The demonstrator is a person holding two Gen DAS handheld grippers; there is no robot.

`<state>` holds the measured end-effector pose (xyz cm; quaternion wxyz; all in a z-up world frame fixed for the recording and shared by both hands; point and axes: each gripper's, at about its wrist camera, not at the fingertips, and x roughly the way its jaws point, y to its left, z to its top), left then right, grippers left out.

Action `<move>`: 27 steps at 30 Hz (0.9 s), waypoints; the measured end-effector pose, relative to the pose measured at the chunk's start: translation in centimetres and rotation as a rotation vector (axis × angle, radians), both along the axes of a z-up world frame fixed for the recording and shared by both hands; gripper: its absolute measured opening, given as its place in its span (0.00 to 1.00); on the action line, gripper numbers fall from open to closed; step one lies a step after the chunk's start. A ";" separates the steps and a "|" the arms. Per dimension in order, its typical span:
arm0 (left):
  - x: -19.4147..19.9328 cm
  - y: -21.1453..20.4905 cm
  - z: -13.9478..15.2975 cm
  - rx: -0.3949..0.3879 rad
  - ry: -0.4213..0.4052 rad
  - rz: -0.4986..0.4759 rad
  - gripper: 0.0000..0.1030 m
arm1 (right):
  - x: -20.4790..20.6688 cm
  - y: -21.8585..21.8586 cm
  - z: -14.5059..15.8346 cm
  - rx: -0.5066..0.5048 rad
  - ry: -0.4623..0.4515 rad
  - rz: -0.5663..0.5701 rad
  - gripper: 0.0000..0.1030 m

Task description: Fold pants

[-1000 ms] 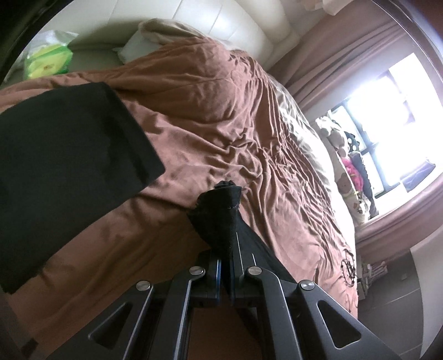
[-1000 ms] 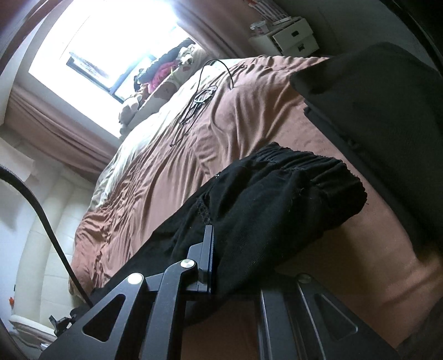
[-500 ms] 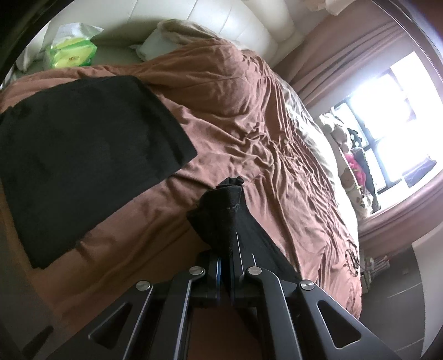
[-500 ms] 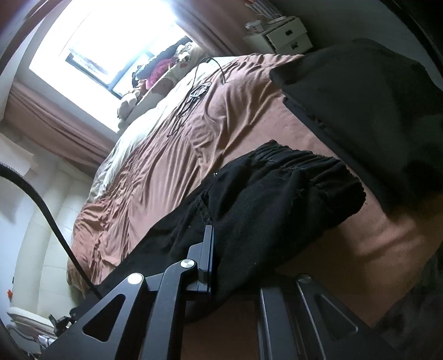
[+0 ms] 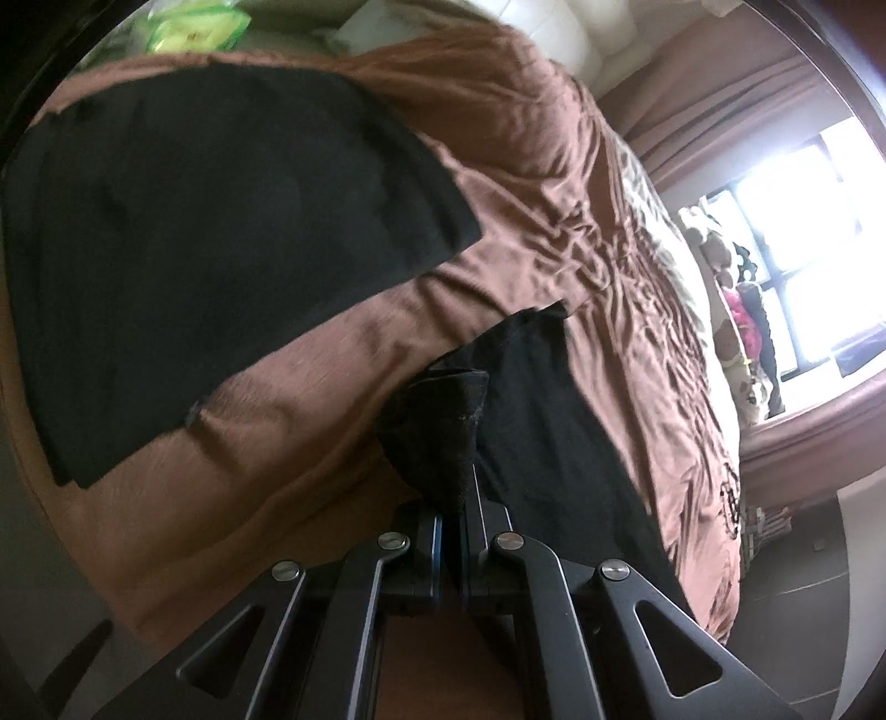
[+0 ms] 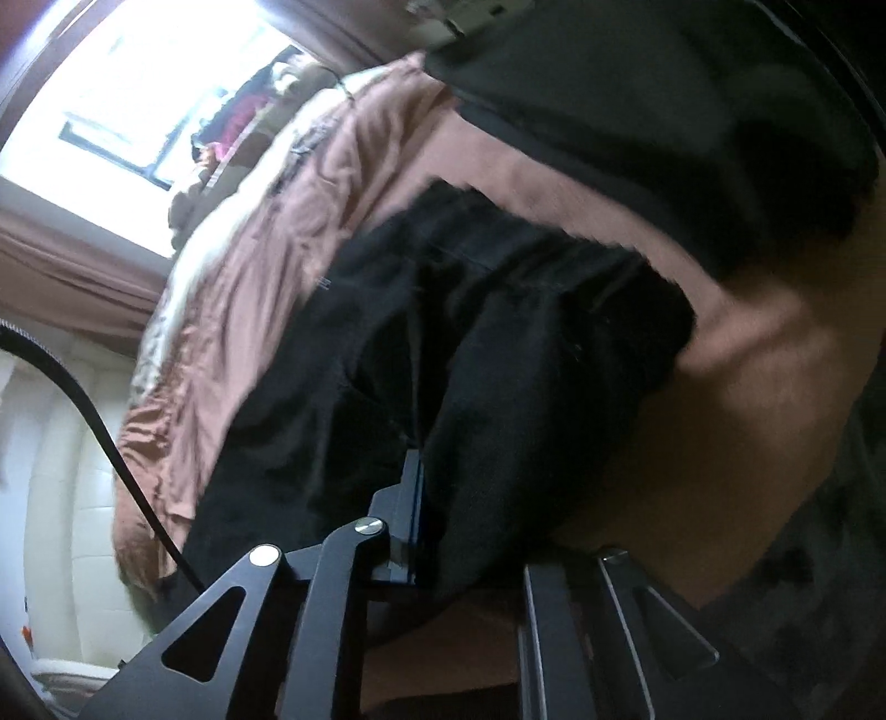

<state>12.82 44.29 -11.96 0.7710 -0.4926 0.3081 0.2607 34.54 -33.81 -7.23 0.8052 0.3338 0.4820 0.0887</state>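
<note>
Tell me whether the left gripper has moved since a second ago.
Yes. The left gripper, shut on the black pants, has come down toward the brown bedspread: the folded black garment looms larger and the green packet slid to the top edge.

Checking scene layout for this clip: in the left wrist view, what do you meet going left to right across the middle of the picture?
Folded black garment lying on the bed → bare brown bedspread → black pants pinched in the left gripper → wrinkled brown bedspread again → stuffed toys by the window.
</note>
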 end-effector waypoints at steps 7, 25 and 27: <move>-0.2 -0.4 -3.2 -0.069 0.046 -0.016 0.12 | -3.2 -0.3 0.1 -0.069 0.067 -0.003 0.22; -0.7 -2.6 -4.7 -0.118 -0.085 -0.025 0.39 | -8.7 8.6 7.6 -0.221 -0.129 0.299 0.22; -0.8 -2.7 -4.8 -0.120 -0.096 -0.027 0.39 | -8.0 10.5 7.7 -0.235 -0.147 0.346 0.22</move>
